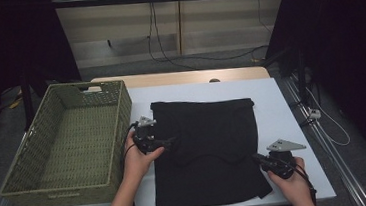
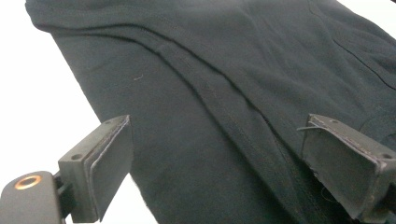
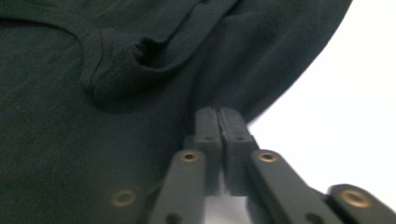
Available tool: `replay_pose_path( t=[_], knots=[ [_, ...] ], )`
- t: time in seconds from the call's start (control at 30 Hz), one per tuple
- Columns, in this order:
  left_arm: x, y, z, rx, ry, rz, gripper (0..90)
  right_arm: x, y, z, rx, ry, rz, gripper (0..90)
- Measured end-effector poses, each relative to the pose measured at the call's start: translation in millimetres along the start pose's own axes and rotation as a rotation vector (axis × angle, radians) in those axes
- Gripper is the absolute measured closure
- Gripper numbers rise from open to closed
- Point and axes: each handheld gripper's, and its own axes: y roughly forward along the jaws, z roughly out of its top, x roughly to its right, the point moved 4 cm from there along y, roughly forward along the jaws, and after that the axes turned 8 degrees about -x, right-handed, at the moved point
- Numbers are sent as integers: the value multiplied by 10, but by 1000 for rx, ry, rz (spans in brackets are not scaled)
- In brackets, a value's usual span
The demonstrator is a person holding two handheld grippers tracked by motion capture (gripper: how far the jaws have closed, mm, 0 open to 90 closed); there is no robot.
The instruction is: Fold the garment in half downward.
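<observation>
overhead, a basket (image 1: 68, 138) (left of the garment (image 1: 210, 146)).

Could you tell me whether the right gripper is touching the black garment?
Touching. In the right gripper view, the right gripper has its jaws shut together at the edge of the black garment, with the cloth running right up to the tips.

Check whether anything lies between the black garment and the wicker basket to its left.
Nothing visible does: bare white table separates the black garment from the wicker basket; the left gripper hovers open at that edge.
</observation>
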Motion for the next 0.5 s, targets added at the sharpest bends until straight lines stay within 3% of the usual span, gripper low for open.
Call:
replay_pose_path(
  t=[0.1,0.13,0.17,0.2,0.33,0.43,0.5],
  knots=[
    [0,-21,-1,9,-3,-4,96,25,-6,21,-4,2,5,889],
    [-17,-44,-19,-30,23,-10,97,44,-19,24,-6,5,-3,889],
    [-4,-34,-5,4,-9,-7,96,73,-34,35,5,1,-2,889],
    [-2,-35,-8,2,-11,-8,96,102,-62,45,19,18,1,889],
    [1,-14,-16,-3,-7,-10,97,274,-175,79,69,55,-15,889],
    [18,5,-28,-12,-15,-19,97,419,-232,80,78,88,-38,888],
    [19,4,-26,-9,-12,-18,97,482,-247,68,82,98,-26,884]
  ],
)
